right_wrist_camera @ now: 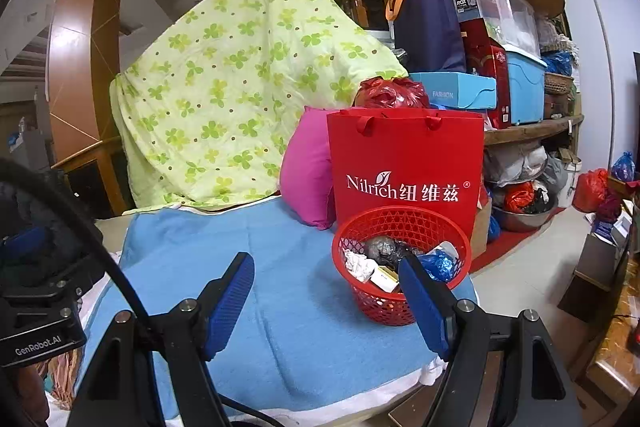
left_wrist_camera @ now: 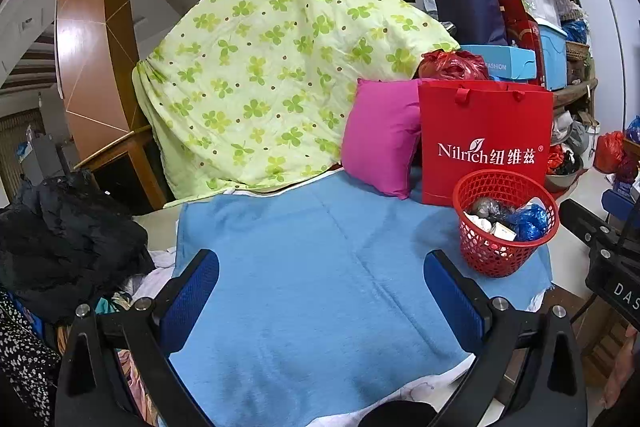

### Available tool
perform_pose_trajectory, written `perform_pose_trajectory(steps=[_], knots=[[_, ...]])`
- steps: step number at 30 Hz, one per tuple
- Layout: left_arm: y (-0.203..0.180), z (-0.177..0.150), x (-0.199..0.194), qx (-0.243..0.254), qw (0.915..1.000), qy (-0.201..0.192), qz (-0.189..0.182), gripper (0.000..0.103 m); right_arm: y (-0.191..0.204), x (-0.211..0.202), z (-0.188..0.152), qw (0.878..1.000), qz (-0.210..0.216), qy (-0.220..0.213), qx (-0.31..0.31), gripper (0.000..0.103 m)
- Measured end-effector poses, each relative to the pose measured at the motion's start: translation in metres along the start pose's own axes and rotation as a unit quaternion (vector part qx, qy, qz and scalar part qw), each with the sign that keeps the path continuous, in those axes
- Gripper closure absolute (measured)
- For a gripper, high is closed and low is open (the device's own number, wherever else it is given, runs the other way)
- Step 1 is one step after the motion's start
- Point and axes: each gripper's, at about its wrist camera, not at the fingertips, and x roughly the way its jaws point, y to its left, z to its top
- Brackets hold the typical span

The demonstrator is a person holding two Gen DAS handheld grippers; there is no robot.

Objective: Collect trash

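Left gripper [left_wrist_camera: 320,299] hung wide open over the blue towel [left_wrist_camera: 304,267], gripping nothing; right gripper [right_wrist_camera: 326,301] was spread empty too, just before the red basket [right_wrist_camera: 402,263], where the trash [right_wrist_camera: 384,259] sat, red Nilrich bag [right_wrist_camera: 404,163] and pink pillow [right_wrist_camera: 306,171] behind

Red basket [right_wrist_camera: 400,259], blue towel [left_wrist_camera: 304,267]

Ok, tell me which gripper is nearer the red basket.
Right. The right gripper has its right finger just in front of the red basket; the left gripper sits farther off, with the basket ahead to its right.
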Motion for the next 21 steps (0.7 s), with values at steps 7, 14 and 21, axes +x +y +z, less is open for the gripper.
perform_pose_trajectory(steps=[7, 14, 21], knots=[[0.002, 0.002, 0.005, -0.003, 1.0, 0.001, -0.001, 0.001, -0.001, 0.004, -0.001, 1.0, -0.004, 0.004, -0.009, 0.025], [0.004, 0.003, 0.015, -0.01, 0.9998, 0.007, -0.013, 0.001, 0.005, 0.013, -0.001, 1.0, -0.001, 0.006, -0.011, 0.025], [0.054, -0.011, 0.071, -0.087, 0.995, 0.042, -0.027, 0.001, 0.031, 0.067, -0.01, 0.999, 0.029, 0.03, -0.021, 0.018]])
